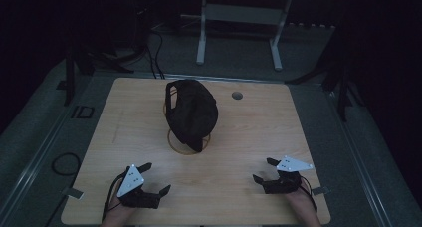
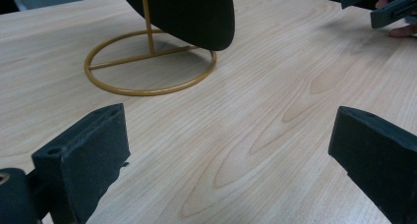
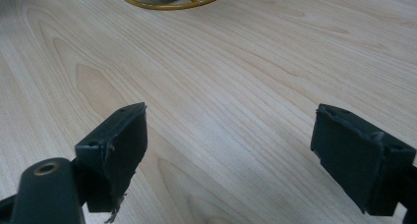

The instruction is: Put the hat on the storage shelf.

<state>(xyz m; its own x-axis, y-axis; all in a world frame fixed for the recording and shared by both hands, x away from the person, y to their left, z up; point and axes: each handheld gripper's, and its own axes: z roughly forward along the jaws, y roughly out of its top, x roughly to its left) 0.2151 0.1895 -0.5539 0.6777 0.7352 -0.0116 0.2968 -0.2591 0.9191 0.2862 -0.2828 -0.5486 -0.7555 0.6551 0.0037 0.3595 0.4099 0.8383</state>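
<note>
A black cap [image 1: 192,112] hangs on a gold wire stand [image 1: 189,147] in the middle of the wooden table [image 1: 249,132]. In the left gripper view the stand's ring base [image 2: 147,67] lies ahead with the cap's black edge [image 2: 196,13] over it. My left gripper [image 1: 155,178] rests near the front left edge, jaws wide apart and empty. Near the front right edge my right gripper [image 1: 265,170] is open too, nothing between its jaws. The stand's ring [image 3: 172,0] shows at the top of the right gripper view.
A round cable hole [image 1: 237,95] sits at the table's back right. Behind the table stands a grey metal frame [image 1: 239,28]. Cables [image 1: 64,162] lie on the floor at the left. Bare wood stretches between the grippers and the stand.
</note>
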